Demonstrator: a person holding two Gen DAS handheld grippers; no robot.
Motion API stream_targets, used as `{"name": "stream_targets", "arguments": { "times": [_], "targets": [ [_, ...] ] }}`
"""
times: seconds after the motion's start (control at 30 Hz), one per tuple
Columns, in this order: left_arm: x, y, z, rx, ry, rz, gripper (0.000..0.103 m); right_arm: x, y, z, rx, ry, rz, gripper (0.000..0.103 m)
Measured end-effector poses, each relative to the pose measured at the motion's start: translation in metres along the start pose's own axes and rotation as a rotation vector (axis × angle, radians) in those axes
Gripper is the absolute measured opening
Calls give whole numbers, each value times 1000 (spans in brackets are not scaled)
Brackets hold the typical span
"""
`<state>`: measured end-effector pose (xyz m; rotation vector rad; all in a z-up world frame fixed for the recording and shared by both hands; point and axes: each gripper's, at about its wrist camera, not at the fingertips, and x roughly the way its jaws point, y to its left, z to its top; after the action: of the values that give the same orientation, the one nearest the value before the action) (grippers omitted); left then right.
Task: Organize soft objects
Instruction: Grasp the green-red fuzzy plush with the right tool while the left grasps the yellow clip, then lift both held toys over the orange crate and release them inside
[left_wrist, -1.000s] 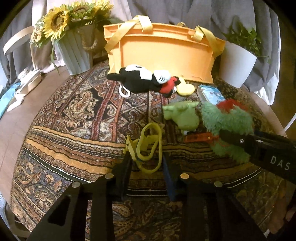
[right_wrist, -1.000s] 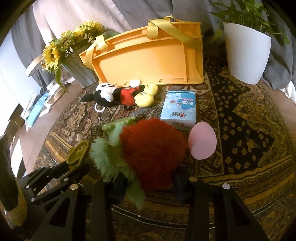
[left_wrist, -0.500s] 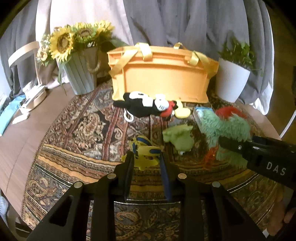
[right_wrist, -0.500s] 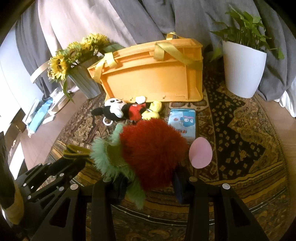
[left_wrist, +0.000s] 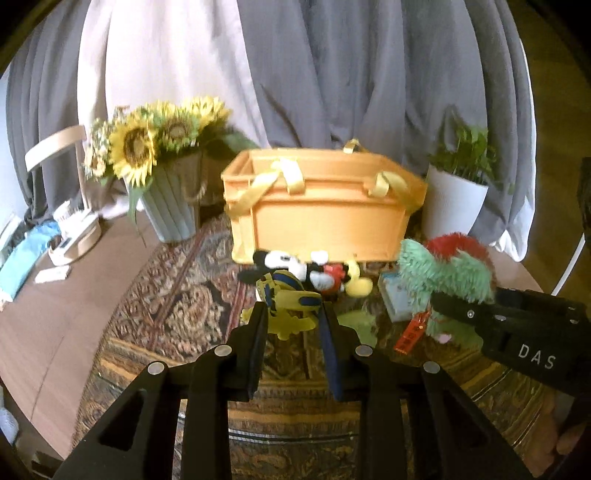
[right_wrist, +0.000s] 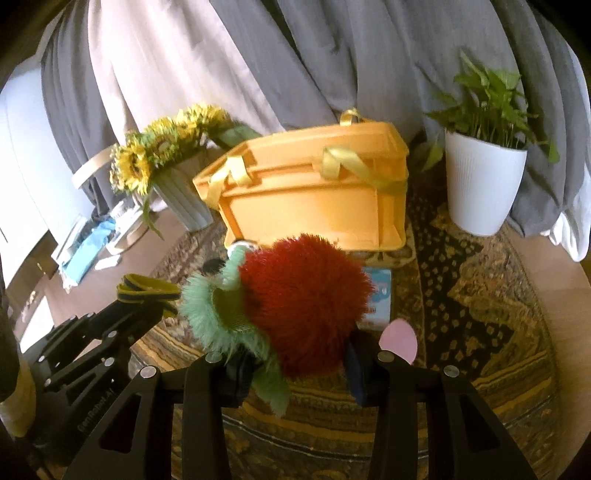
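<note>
Patterned rug (left_wrist: 173, 295) on counter (left_wrist: 74, 302), bearing orange bin (left_wrist: 325, 225), mouse plush (left_wrist: 295, 267), tissue pack (right_wrist: 380, 295), white planter (right_wrist: 480, 192).

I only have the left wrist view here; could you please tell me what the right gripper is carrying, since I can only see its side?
Observer: The right gripper is shut on a fuzzy red and green plush.
Operator: Is anything hidden behind that plush on my side?
Observer: Yes, a pink oval thing lies on the rug beside the right fingers.
Operator: And the blue packet?
Observer: The blue packet lies flat behind the plush, before the orange basket.
</note>
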<state>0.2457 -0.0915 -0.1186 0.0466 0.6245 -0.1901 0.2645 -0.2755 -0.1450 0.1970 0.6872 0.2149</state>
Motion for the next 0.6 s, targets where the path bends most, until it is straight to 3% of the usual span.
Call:
{"name": "stream_targets", "arguments": {
  "times": [0.6],
  "targets": [
    [-21, 8, 67, 51, -198, -31, 29, -30, 17, 59, -26, -190, -30, 42]
  ]
}}
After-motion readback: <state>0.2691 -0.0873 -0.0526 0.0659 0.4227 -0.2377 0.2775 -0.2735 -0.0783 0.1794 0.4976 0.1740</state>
